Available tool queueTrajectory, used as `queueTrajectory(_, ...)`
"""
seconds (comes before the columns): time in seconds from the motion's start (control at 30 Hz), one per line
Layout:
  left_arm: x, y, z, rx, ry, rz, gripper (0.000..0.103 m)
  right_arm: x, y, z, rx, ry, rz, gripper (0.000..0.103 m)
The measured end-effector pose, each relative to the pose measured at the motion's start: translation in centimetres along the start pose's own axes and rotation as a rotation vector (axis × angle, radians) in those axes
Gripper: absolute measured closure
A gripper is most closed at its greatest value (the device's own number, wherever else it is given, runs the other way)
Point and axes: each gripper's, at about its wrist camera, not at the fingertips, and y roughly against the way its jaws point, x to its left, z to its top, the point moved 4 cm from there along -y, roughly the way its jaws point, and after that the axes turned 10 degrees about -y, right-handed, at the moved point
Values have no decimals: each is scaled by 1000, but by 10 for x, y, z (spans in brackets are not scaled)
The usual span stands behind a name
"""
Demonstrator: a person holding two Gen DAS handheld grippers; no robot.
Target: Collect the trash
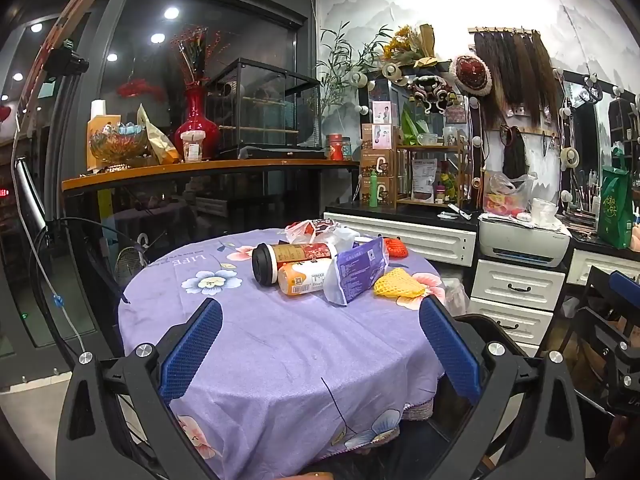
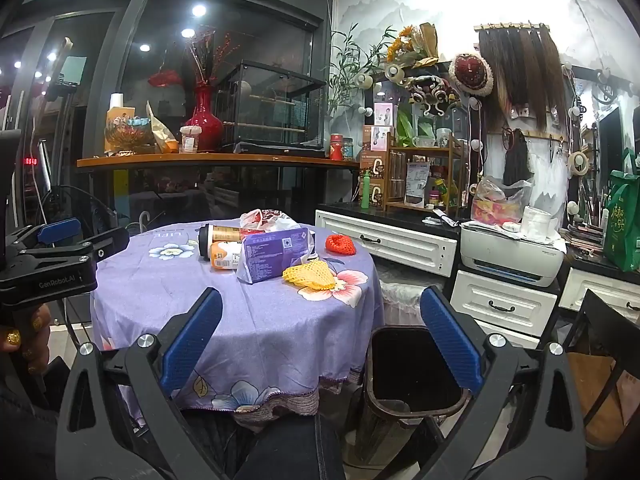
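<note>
Your left gripper (image 1: 320, 344) and right gripper (image 2: 320, 340) both hang with jaws spread wide and nothing between them, short of the round table (image 1: 280, 340). The trash sits clustered at the table's far side: a paper cup (image 1: 294, 258) on its side, an orange bottle (image 1: 304, 278) touching it, a purple packet (image 1: 358, 270), a yellow foam net (image 1: 398, 284), a red foam net (image 2: 340, 245) and a crumpled plastic bag (image 1: 320, 230). A dark bin (image 2: 404, 372) stands on the floor just beside the table, below your right gripper.

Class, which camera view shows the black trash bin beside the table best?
The right wrist view: the black trash bin shows its open top and body beside the table. The left wrist view shows only a dark sliver of it behind a finger.
</note>
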Motion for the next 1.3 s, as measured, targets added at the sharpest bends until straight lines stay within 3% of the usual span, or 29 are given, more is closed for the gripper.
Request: queueTrajectory(1.3, 0, 1, 0, 1, -1, 2, 5, 2, 3, 1, -3, 1, -1, 5)
